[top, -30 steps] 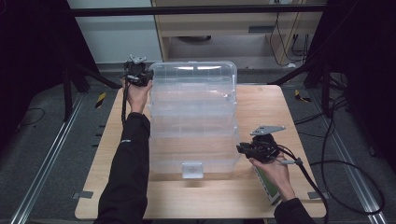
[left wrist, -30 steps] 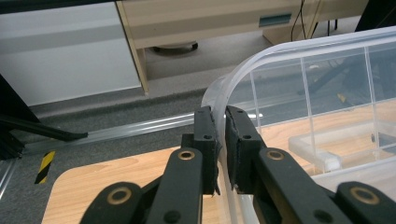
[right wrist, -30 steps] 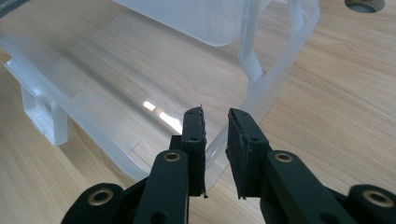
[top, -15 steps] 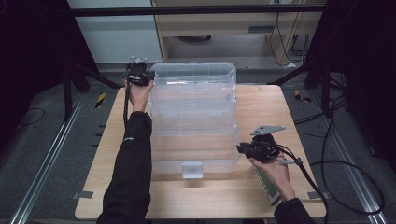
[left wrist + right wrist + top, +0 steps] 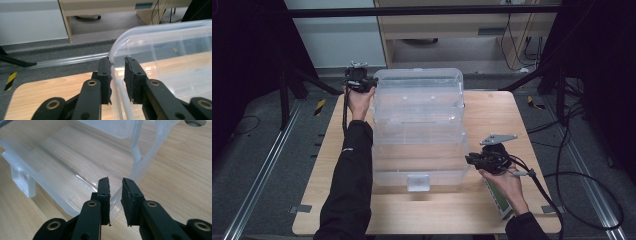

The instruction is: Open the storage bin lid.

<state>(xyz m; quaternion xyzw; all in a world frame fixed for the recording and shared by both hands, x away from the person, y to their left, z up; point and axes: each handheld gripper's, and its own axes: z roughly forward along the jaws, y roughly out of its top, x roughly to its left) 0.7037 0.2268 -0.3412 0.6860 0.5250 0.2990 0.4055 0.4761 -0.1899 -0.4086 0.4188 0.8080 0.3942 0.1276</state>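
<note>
Gripping opposite corners of a clear plastic storage box [image 5: 418,130] at the middle of the wooden bench [image 5: 337,200], the left claw [image 5: 117,75] clamps the far-left rim while the right claw [image 5: 115,195] pinches the near-right edge; no readable writing appears on the box

We see a wooden table [image 5: 492,117] with a green-and-white flat item [image 5: 498,199] lying near its right front edge. Beyond the far edge stands a pale wooden cabinet [image 5: 452,30], black cables [image 5: 582,175] trailing at right.
</note>
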